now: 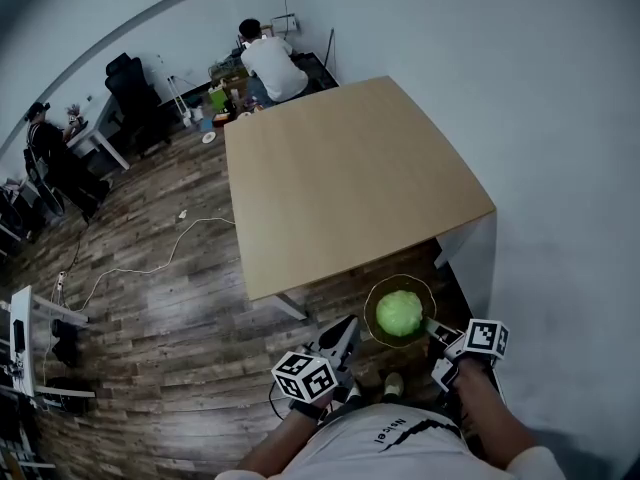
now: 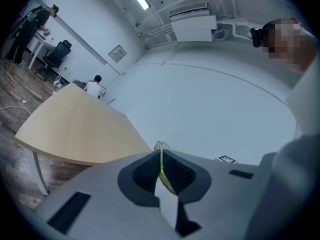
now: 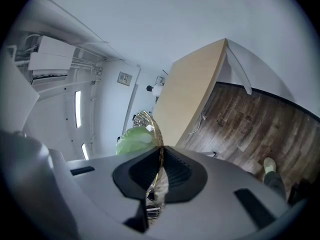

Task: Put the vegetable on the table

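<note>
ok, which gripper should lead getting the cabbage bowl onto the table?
Left, marginally: left gripper and right gripper both clamp the wire bowl's rim, but left faces open table edge; right sits by its corner.

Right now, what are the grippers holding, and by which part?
Both hold one wire bowl by its rim: the left gripper is shut on the left side, the right gripper on the right side. The cabbage sits inside the bowl.
</note>
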Action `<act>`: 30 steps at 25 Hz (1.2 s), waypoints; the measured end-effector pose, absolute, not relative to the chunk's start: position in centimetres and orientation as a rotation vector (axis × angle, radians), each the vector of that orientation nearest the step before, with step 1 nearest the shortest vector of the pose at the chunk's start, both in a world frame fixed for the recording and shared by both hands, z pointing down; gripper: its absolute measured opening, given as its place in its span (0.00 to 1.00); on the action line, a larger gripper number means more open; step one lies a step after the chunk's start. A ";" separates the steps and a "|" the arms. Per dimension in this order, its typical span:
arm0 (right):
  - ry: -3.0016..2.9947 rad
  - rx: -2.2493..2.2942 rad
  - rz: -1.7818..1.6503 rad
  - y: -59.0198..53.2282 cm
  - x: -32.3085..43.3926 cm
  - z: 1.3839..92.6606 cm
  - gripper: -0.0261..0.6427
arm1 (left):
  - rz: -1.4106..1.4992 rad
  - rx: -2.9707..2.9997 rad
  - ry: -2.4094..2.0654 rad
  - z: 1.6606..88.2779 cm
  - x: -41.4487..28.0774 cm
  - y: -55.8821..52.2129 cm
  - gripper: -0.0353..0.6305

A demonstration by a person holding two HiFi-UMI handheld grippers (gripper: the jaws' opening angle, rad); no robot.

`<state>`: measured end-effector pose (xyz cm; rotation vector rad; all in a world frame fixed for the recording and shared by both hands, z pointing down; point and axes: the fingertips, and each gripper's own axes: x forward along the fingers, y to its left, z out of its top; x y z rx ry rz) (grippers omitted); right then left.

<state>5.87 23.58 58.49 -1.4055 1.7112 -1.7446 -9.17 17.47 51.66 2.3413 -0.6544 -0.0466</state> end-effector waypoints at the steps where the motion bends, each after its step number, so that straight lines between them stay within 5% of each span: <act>1: 1.705 -1.405 -1.743 23.5 5.8 58.4 0.08 | -0.046 2.343 -0.654 51.6 -9.3 17.4 0.09; 18: 1.635 -1.440 -1.722 17.8 2.6 59.6 0.08 | -0.010 2.411 -0.728 51.8 -14.8 11.9 0.09; 30: 1.621 -1.430 -1.744 9.6 6.3 61.5 0.08 | -0.007 2.379 -0.762 53.3 -12.6 6.4 0.09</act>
